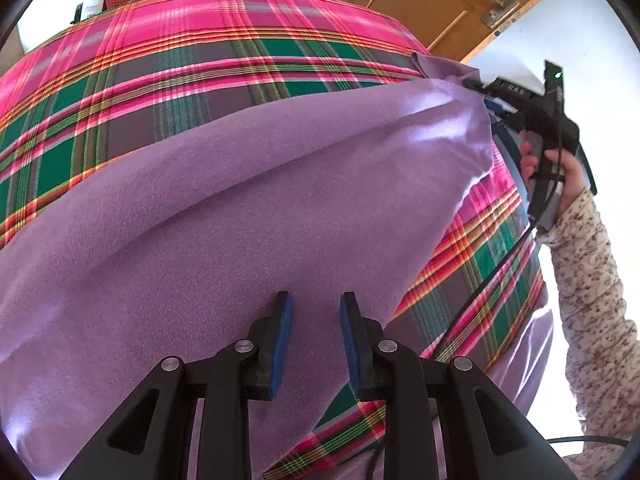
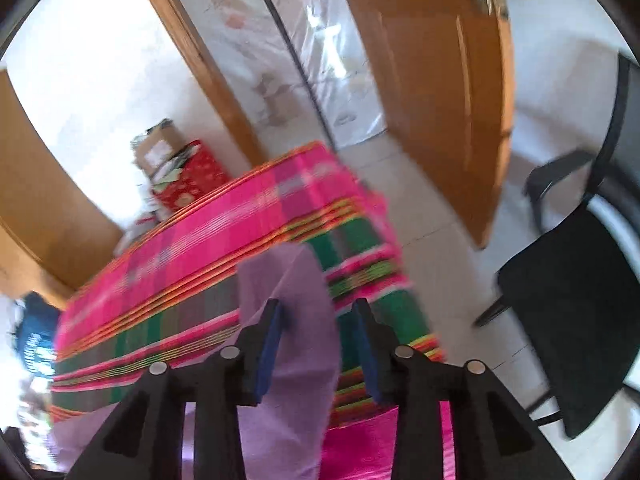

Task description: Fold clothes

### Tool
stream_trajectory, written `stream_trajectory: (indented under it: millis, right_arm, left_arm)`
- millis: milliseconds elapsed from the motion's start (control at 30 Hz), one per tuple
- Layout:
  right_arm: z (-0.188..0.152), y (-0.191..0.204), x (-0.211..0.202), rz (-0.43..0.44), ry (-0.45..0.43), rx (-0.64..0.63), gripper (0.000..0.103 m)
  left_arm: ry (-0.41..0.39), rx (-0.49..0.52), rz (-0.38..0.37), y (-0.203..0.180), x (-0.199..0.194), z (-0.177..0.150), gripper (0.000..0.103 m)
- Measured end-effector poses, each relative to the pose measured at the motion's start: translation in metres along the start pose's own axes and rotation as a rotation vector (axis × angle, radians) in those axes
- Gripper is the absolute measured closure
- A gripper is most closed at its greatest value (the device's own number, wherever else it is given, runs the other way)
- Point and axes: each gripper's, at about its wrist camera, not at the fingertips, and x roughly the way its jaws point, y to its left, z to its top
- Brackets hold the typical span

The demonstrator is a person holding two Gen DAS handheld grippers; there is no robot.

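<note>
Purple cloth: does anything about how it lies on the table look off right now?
The purple cloth is not flat: its far corner is bunched and lifted at the right claw, whose fingers stand apart with the fabric loose between them. A ridge runs across it. The left claw is open above the cloth. Nothing looks damaged.

The things rest on a table covered with a plaid cloth (image 1: 200, 80) in bright pink, green and grey with thin orange and yellow stripes; the cloth hangs down over the far edge and the right corner, so the table top itself is not visible. A lilac garment (image 1: 240, 208) of soft, fleece-like fabric lies directly on this cloth and covers most of its near part, from the left side to the right edge, where one corner is lifted. The far part of the cloth is bare and quite smooth, with no other thing on it.
</note>
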Motion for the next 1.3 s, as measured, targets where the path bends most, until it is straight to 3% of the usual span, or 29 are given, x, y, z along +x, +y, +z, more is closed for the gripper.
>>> stream_trajectory:
  millis: [67,100,200,333,533,867,1200,1300]
  right_arm:
    - [-0.005,0.0,0.005,-0.013,0.018,-0.001,0.067]
    - [-0.006,0.002,0.005,-0.005,0.018,-0.011,0.076]
    - [-0.009,0.015,-0.001,-0.019,0.002,-0.068,0.089]
    - [-0.013,0.038,-0.013,-0.036,-0.016,-0.141,0.096]
    - [-0.031,0.084,-0.037,-0.064,-0.074,-0.327,0.096]
    - [-0.103,0.138,-0.05,0.027,-0.013,-0.589,0.096]
    - [-0.15,0.14,-0.049,0.112,0.082,-0.633,0.096]
    - [-0.159,0.137,-0.051,0.18,0.136,-0.645,0.087]
  left_arm:
    - [0.001,0.001,-0.001,0.0,-0.001,0.0,0.078]
    - [0.0,0.003,0.001,0.0,-0.001,0.0,0.078]
    - [-0.005,-0.001,-0.003,0.001,-0.001,0.0,0.078]
    - [-0.011,-0.009,-0.011,0.003,0.0,-0.001,0.078]
    - [-0.016,-0.015,-0.021,0.004,-0.001,-0.002,0.078]
    - [-0.028,-0.022,-0.026,0.003,0.001,-0.003,0.078]
    - [-0.031,-0.032,-0.014,-0.001,0.002,-0.001,0.078]
    - [-0.028,-0.019,-0.007,-0.003,0.003,-0.002,0.078]
